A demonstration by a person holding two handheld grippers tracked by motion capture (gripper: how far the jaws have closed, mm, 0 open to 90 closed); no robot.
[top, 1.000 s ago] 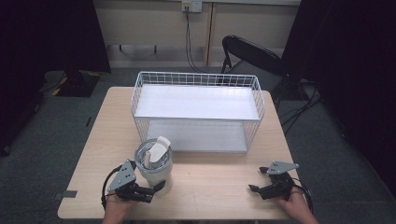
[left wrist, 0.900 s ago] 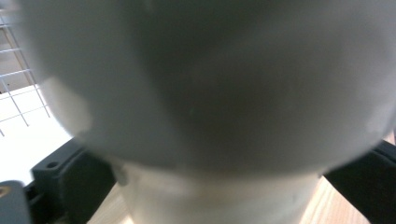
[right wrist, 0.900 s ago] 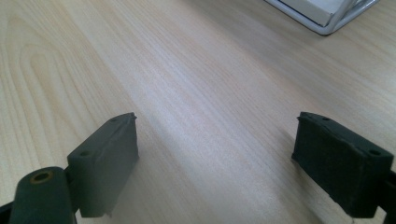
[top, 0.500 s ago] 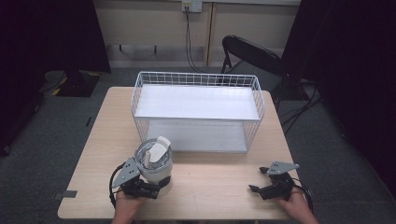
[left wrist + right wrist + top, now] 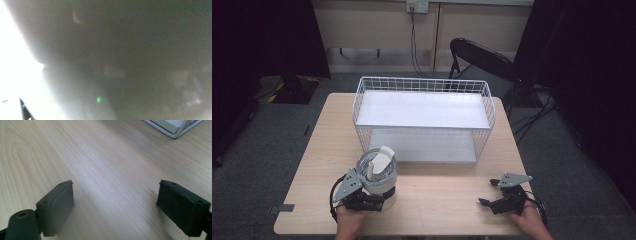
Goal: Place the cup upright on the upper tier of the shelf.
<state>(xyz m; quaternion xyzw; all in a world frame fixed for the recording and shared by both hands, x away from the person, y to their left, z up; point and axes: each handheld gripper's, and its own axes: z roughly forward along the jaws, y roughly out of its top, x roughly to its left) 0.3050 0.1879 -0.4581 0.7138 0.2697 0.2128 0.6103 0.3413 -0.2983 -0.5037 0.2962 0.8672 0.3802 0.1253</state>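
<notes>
Item one — white jug (image 5: 377, 175): a round, pale container with a clear rim and a white lid piece on top, standing upright on the counter (image 5: 437, 200) at the near left, just in front of the wire basket's near left corner.

Item two — your left tool (image 5: 382, 199): low on the counter at the jug's near side, pressed up against its base. The jaws have just been closing with the jug's base between them; the jug's wall hides the pads from above, and the left gripper view is a grey blur of something very close, with a thin dark tip (image 5: 25, 112) at its bottom left, so you cannot tell whether the pads grip the jug yet.

Item three — your right tool (image 5: 490, 195): held at the near right of the counter, well apart from the jug, jaws pointing left. In the right gripper view its pads (image 5: 58, 203) stand wide apart over bare wood grain, released, nothing between them.

Item four — wire basket (image 5: 424, 85): white, rectangular, with a white floor, set across the far middle of the counter.

Item five — black folding chair (image 5: 482, 57): beyond the counter's far right corner, on the grey carpet.
</notes>
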